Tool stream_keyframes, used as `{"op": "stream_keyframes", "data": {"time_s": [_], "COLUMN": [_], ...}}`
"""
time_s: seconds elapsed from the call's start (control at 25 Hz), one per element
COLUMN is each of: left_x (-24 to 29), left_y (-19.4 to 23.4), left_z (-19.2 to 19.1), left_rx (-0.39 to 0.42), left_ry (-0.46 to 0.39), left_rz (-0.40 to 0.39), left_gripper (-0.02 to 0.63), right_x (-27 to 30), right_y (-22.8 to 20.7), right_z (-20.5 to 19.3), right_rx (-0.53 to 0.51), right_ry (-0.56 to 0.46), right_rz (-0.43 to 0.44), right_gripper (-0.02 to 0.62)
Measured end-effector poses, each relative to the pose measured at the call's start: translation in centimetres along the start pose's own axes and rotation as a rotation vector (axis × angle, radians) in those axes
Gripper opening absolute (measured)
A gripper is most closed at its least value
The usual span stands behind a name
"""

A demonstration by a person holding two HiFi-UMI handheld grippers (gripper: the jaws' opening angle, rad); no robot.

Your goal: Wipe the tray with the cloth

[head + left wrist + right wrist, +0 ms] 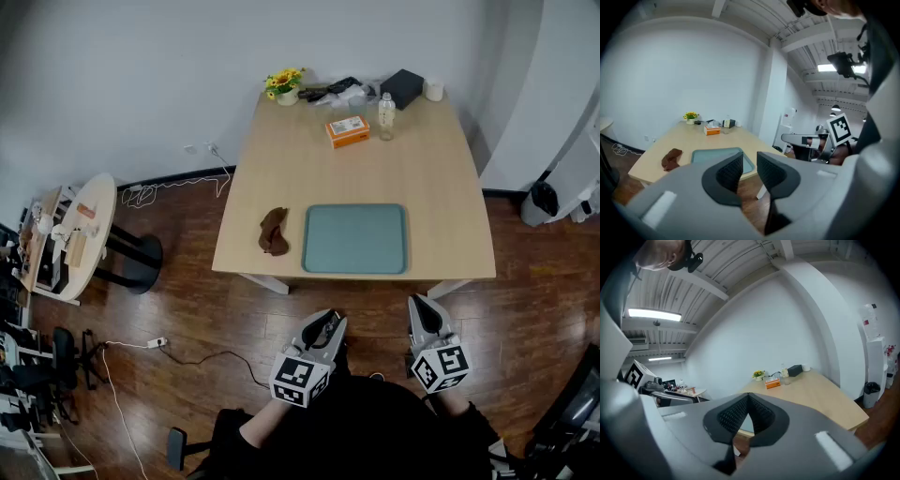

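Observation:
An empty teal tray (354,239) lies near the front edge of the light wooden table (441,187). To its left on the table lies a crumpled brown cloth (274,231). Both grippers are held low in front of the table, over the floor and apart from tray and cloth. My left gripper (330,320) is shut with nothing between its jaws. My right gripper (419,305) is also shut and empty. The left gripper view shows my left gripper (750,157) pointing at the tray (712,154), with the cloth (671,158) to the left. In the right gripper view my right gripper (748,397) has its tips together.
At the table's far end stand an orange box (348,130), a clear bottle (386,115), a flower pot (284,86), a black box (403,87) and a white cup (433,90). A round side table (80,234) stands left; cables (178,356) lie on the floor. A bin (541,203) stands right.

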State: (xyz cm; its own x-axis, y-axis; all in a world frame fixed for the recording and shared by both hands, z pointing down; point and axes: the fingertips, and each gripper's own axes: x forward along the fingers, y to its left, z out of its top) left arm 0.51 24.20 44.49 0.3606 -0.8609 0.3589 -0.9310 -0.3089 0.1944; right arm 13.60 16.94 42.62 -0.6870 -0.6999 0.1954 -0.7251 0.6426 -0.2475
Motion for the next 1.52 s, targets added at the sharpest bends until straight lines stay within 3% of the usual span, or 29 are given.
{"op": "stream_keyframes", "data": {"time_s": [0.32,0.6,0.72,0.84,1.04,1.2,1.36,1.44,1.52], "left_x": [7.1,12.1,14.0,15.2,16.3,16.9,17.4,17.7,17.9], "left_y": [12.1,17.0,18.3,18.8,18.6,18.7,19.1,21.1,25.4], "left_z": [6.3,8.2,8.8,9.4,9.6,9.6,9.9,9.1,6.5], "left_rx": [-0.02,-0.035,-0.046,-0.058,-0.047,-0.072,-0.057,-0.056,-0.11], "left_ry": [-0.019,0.023,0.032,0.036,0.049,0.054,0.048,0.064,0.13], "left_rz": [-0.066,-0.115,-0.087,-0.047,-0.022,-0.007,0.009,0.047,0.124], "left_gripper": [0.074,0.074,0.074,0.074,0.074,0.074,0.074,0.074,0.075], "right_x": [12.5,18.8,21.0,23.0,24.8,25.0,24.8,24.8,24.9], "right_y": [-2.2,-5.4,-9.7,-14.9,-18.9,-19.2,-19.8,-20.0,-20.1], "right_z": [3.2,3.5,-0.3,-6.7,-15.7,-18.1,-18.4,-18.5,-18.5], "right_rx": [0.03,0.036,0.077,0.162,0.182,0.158,0.176,0.207,0.208], "right_ry": [-0.003,0.077,0.223,0.417,0.654,0.735,0.744,0.74,0.739], "right_rz": [-0.107,-0.18,-0.204,-0.237,-0.259,-0.26,-0.246,-0.243,-0.245], "right_gripper": [0.0,0.002,0.016,0.031,0.126,0.135,0.061,0.037,0.031]}}
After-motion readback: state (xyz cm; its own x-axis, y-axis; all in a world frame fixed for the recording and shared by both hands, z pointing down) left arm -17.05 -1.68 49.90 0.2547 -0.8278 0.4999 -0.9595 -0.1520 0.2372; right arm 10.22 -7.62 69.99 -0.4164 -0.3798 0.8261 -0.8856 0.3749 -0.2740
